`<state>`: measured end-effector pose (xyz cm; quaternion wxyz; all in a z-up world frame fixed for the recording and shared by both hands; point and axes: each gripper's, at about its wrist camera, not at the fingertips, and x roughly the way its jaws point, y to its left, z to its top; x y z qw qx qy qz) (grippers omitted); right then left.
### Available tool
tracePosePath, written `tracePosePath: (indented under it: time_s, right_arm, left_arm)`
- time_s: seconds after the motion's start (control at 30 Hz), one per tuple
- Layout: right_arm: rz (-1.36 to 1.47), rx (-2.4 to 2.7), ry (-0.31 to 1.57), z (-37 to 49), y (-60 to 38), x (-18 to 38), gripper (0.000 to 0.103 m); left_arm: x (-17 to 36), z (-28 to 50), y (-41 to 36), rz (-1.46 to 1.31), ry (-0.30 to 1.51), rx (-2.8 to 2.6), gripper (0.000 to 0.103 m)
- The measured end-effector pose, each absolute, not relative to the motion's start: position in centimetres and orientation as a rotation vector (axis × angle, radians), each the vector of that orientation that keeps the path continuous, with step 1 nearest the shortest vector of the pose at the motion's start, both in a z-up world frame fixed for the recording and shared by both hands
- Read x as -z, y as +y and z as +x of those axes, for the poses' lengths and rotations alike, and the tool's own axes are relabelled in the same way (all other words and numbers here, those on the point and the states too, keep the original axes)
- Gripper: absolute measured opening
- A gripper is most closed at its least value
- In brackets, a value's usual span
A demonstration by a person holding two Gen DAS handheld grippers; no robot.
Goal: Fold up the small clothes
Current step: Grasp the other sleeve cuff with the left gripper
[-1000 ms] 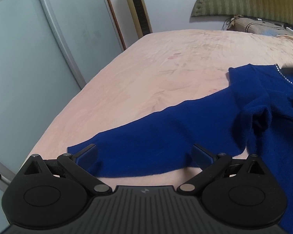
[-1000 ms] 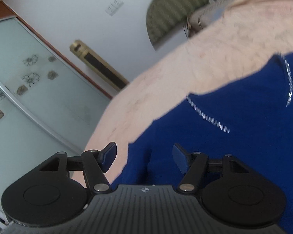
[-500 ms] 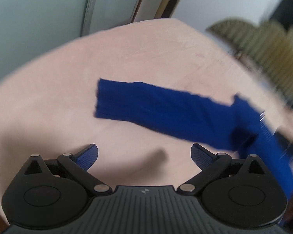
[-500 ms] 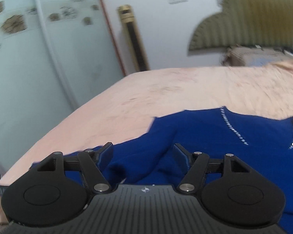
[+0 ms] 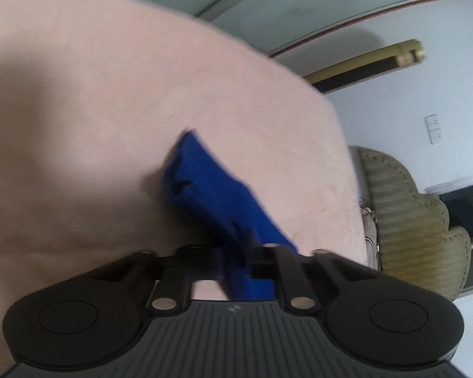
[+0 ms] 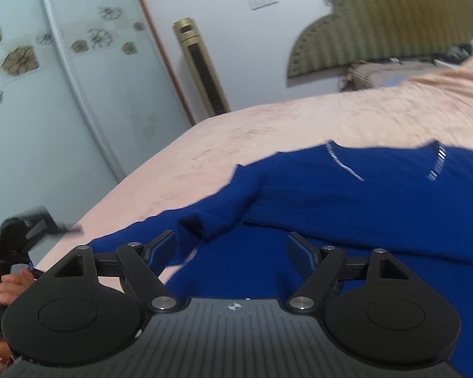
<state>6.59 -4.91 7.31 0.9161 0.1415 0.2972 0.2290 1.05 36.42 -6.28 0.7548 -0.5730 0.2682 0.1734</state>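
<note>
We look from each gripper, low and close over the pink bed [image 6: 299,119]. Both views share the blue sweater [image 6: 362,204].

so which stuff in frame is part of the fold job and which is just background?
In the job:
- blue sweater, its sleeve
- left gripper, shut on the sleeve
- right gripper, open over the sweater
- pink bedsheet

Background:
- gold tower fan
- green headboard
- sliding glass doors
- wall switch

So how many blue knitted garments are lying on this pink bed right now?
1. A single blue knitted sweater lies spread across the pink bed cover, its sleeve end clamped in the left gripper. Its right side runs out of frame, so more could be hidden.
</note>
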Motion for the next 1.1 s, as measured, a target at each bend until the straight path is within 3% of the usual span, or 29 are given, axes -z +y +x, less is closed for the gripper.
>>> tracePosePath:
  time_s: [0.1,0.23,0.5,0.67,0.83,1.0,1.1]
  right_arm:
    - [0.335,-0.436,0.631,6.1,-7.0,-6.1,0.082]
    - [0.382,-0.354,0.659,5.6,-10.5,-4.6,0.082]
    - [0.507,-0.212,0.649,4.2,-17.6,-2.3,0.083]
    - [0.538,-0.204,0.625,3.2,-19.2,-1.8,0.083]
    - [0.548,-0.173,0.594,2.4,-21.3,-2.2,0.083]
    - [0.551,-0.090,0.558,0.9,-24.0,-2.7,0.083]
    - [0.560,-0.034,0.546,-0.1,-25.7,-2.7,0.083]
  left_arm:
    - [5.1,1.0,36.0,-1.164,0.574,-0.420,0.005]
    - [-0.1,1.9,36.5,-0.847,0.532,-0.584,0.005]
    - [-10.7,7.0,34.9,-0.401,0.299,-0.875,0.005]
    - [-14.7,11.6,24.7,-0.250,0.258,-0.607,0.005]
    - [-15.0,15.4,11.0,-0.165,0.315,-0.257,0.005]
    - [-11.1,18.1,-4.2,-0.048,0.462,0.101,0.005]
    - [-6.7,19.1,-11.2,0.025,0.698,0.367,0.006]
